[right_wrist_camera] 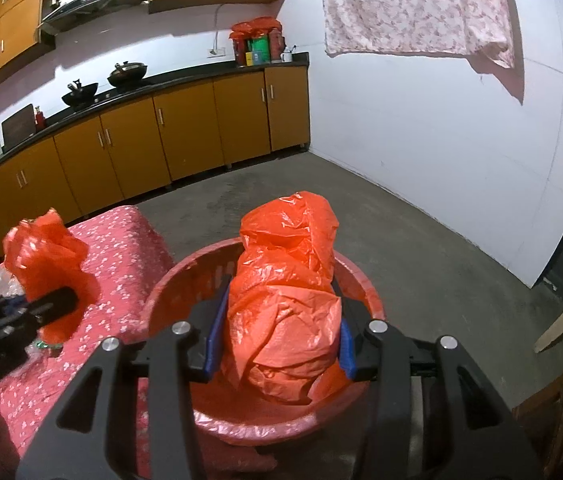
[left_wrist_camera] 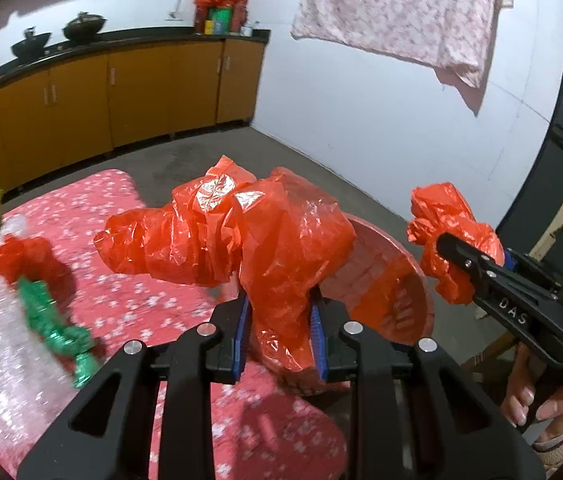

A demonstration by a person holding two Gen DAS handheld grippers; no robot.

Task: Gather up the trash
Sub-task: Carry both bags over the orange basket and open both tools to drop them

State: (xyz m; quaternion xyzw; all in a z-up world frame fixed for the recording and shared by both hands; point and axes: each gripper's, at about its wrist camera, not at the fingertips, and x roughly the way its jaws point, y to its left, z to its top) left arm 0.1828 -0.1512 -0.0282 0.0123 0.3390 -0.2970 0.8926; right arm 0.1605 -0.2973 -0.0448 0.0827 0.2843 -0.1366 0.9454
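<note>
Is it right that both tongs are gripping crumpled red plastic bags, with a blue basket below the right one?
Not quite: the basket is red, not blue, as the right wrist view shows. The rest holds: the left tongs and the right tongs each grip a crumpled red plastic bag, and the basket sits below the right one.

Glossy crinkled plastic bags (left_wrist_camera: pixel 241 232); rough concrete floor (right_wrist_camera: pixel 421 240).
</note>
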